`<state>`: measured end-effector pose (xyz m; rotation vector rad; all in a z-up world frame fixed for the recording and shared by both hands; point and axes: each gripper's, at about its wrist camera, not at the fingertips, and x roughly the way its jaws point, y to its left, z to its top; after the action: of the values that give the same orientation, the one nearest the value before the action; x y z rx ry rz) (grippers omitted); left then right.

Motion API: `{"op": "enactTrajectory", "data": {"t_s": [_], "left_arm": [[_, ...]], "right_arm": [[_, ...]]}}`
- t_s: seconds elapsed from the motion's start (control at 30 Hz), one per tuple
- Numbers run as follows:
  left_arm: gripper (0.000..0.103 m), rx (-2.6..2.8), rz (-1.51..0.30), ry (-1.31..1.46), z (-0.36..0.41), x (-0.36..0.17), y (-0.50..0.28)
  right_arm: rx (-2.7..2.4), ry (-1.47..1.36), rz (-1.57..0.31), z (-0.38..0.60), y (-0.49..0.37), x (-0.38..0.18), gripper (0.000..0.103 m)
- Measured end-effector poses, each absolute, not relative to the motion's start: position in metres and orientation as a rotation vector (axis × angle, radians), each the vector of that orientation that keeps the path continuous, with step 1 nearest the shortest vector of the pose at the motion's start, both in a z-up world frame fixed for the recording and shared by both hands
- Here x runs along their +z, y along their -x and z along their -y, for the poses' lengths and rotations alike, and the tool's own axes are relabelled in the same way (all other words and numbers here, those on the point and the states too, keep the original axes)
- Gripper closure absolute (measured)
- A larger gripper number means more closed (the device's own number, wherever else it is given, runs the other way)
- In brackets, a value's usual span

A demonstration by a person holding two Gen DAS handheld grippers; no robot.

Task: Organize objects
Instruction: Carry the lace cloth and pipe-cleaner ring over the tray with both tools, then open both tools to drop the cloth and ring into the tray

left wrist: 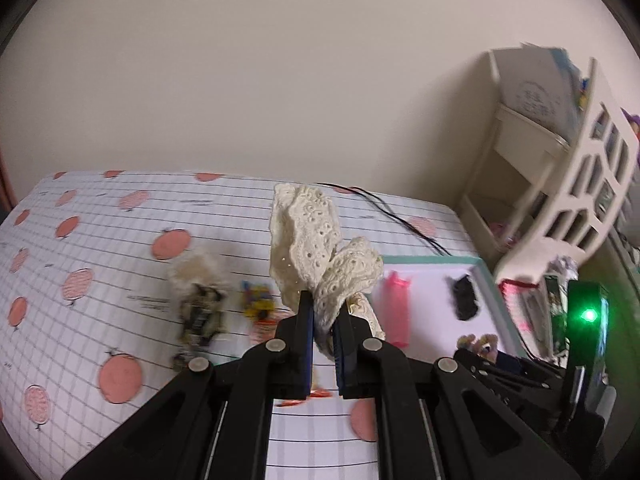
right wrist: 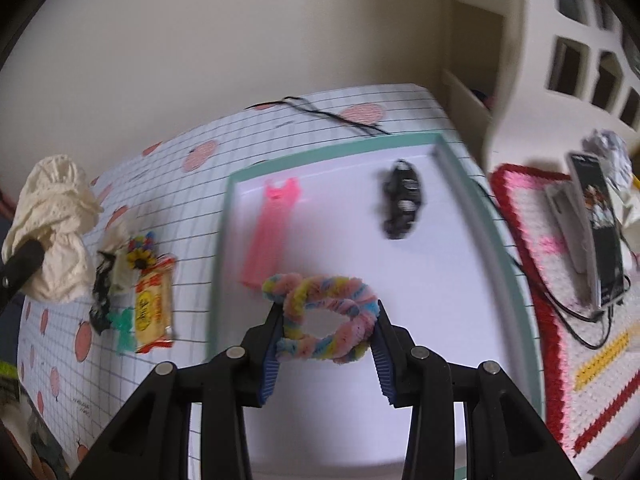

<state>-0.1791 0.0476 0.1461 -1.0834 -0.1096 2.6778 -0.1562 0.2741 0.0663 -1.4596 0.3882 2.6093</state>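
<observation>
My left gripper [left wrist: 322, 320] is shut on a cream lace scrunchie [left wrist: 316, 248] and holds it above the peach-print table; it also shows at the left of the right wrist view [right wrist: 52, 220]. My right gripper [right wrist: 326, 320] is shut on a pastel fuzzy hair tie [right wrist: 324, 312] and holds it over the white tray with a teal rim [right wrist: 400, 140]. A pink hair clip [right wrist: 272, 228] and a black hair clip [right wrist: 402, 200] lie in the tray. The tray [left wrist: 432, 259] is right of my left gripper.
Left of the tray lie a black-and-cream hair piece [right wrist: 106, 280], a sunflower clip [right wrist: 140, 254], a yellow packet [right wrist: 154, 312] and a green clip [right wrist: 124, 326]. A cream shelf rack [right wrist: 540, 40] stands at the back right. A crocheted mat [right wrist: 560, 320] holds a phone [right wrist: 600, 232]. Black wires [right wrist: 332, 114] lie behind the tray.
</observation>
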Motion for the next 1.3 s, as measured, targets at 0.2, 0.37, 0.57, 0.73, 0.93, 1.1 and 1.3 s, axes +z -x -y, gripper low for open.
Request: {"op": "enactTrajectory", "data": {"t_s": [0.2, 0.37, 0.57, 0.73, 0.93, 1.1, 1.3], "left_arm": [[0.095, 2.592, 0.034, 1.090, -0.092, 0.136, 0.174], [0.095, 2.523, 0.047, 1.130, -0.114, 0.124, 0.172], [0.095, 2.472, 0.014, 1.134, -0.138, 0.112, 0.173], [0.095, 2.446, -0.002, 1.161, -0.151, 0.098, 0.178], [0.095, 2.442, -0.028, 1.160, -0.163, 0.084, 0.183], [0.094, 2.429, -0.062, 1.166, -0.176, 0.071, 0.188], [0.094, 2.406, -0.054, 1.220, -0.186, 0.055, 0.194]], "right_arm": [[2.565, 1.408, -0.415, -0.307, 0.148, 0.066, 0.061], [2.522, 1.382, -0.458, -0.330, 0.143, 0.061, 0.061], [2.513, 1.357, -0.476, -0.344, 0.142, 0.056, 0.061], [2.526, 1.332, -0.473, -0.349, 0.145, 0.052, 0.061], [2.521, 1.313, -0.518, -0.358, 0.150, 0.045, 0.061], [2.497, 1.310, -0.585, -0.368, 0.154, 0.037, 0.061], [2.482, 1.308, -0.637, -0.373, 0.155, 0.030, 0.061]]}}
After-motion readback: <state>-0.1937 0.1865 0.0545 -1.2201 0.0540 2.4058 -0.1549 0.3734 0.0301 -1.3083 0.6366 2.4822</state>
